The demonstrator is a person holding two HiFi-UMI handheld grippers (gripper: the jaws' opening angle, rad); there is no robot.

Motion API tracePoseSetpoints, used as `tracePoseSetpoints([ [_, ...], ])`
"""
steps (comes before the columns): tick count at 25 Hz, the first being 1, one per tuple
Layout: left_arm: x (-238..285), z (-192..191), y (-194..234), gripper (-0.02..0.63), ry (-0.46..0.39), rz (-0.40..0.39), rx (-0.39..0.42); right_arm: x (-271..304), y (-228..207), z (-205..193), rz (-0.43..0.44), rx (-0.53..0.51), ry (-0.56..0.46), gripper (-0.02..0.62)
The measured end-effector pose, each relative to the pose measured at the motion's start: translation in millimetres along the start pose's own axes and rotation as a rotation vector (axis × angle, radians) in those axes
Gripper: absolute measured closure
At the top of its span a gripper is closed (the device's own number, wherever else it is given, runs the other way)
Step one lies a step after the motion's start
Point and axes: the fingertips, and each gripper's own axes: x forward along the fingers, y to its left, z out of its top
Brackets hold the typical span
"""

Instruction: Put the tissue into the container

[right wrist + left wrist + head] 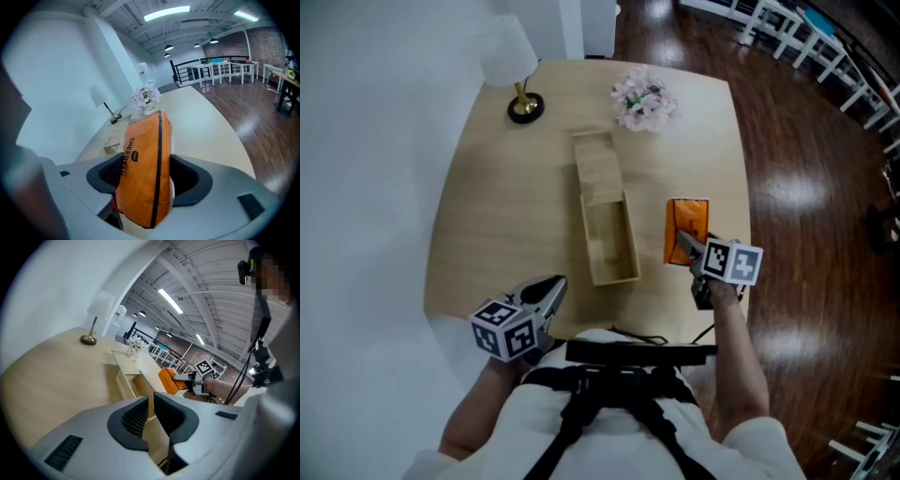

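Right gripper view is showing the right gripper (pixel 146 177) clamping the orange tissue pack (pixel 143 150) at the table's (pixel 487 234) near right. Left gripper (pixel 149 411) is hovering near-left, nearly closed, empty. Wooden container (pixel 598 169) is sitting open mid-table.

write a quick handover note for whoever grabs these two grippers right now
Left gripper: jaws nearly together, nothing between them, at the near edge of the table.
Right gripper: clamped on the orange tissue pack, just right of the wooden container.
Container: near half open, nothing visible inside.
Done: pack gripped.
Left: move the pack over the open half, lower it in, release.
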Motion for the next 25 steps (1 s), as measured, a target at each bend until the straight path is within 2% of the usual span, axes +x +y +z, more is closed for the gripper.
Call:
tracePoseSetpoints([
  [11, -6, 2, 7, 0.574, -0.022, -0.012, -0.019, 7, 70, 6, 0.099, -0.067, 0.007, 0.295],
  [25, -14, 8, 21, 0.574, -0.027, -0.022, -0.033, 33, 134, -10, 0.162, -0.141, 0.073, 0.298],
])
